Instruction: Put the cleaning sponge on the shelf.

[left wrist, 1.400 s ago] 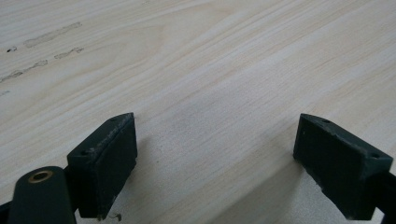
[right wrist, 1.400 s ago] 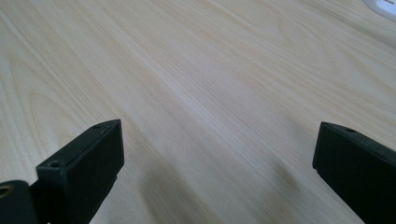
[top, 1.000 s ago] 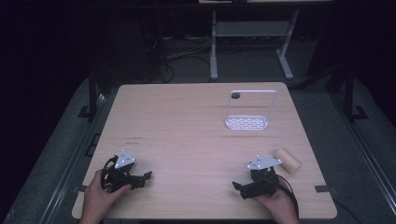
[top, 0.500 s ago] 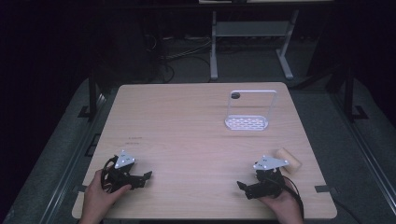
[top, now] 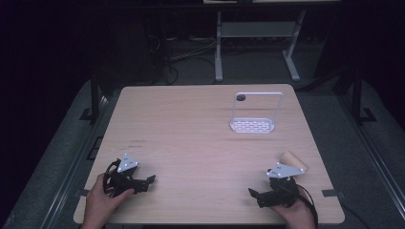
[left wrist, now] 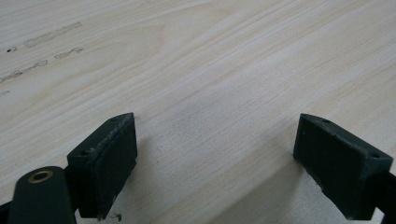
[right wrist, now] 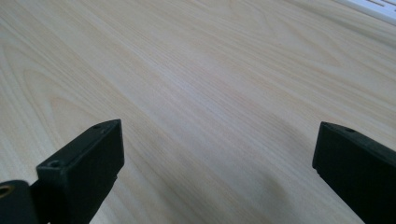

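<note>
In the lower right of the high view, the right tool (top: 258, 194) rests on the bench (top: 200, 133), jaws spread, just beside a small wooden cylinder (top: 293, 161) (tan, lying flat). The left tool (top: 145, 181), lower left, is likewise spread and holds nothing.

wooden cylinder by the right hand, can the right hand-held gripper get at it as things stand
Probably yes. The wooden cylinder lies right beside the right hand-held gripper, nothing between them. Its open jaws point away toward the table middle, so the hand must turn first.
</note>
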Available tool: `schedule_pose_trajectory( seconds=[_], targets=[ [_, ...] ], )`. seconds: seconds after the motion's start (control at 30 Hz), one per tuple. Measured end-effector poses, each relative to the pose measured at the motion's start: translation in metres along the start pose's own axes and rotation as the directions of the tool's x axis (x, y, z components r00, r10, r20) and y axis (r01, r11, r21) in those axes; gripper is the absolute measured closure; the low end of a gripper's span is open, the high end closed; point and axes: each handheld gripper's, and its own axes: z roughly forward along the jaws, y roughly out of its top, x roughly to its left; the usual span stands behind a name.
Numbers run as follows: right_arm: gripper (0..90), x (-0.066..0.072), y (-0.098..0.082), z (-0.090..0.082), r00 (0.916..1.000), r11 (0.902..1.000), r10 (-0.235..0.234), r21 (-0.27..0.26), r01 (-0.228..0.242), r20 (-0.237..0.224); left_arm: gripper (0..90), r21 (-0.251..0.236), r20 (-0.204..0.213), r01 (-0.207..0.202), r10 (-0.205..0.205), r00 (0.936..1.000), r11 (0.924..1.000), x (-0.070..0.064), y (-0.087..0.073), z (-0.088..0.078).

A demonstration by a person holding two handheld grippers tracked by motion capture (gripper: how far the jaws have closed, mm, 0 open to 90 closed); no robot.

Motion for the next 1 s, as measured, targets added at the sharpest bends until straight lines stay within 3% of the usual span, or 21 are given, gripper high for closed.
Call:
schedule_pose_trajectory(
  seconds=[1.0],
  targets=[
    [2.3, -0.02, 0.002, -0.024, 0.9988, 0.9988, 0.015, -0.046, -0.012, 0.047, 13.0, 0.0, 0.0, 0.0, 0.0, 1.0, 1.0, 0.0, 0.0, 0.0]
  ],
)
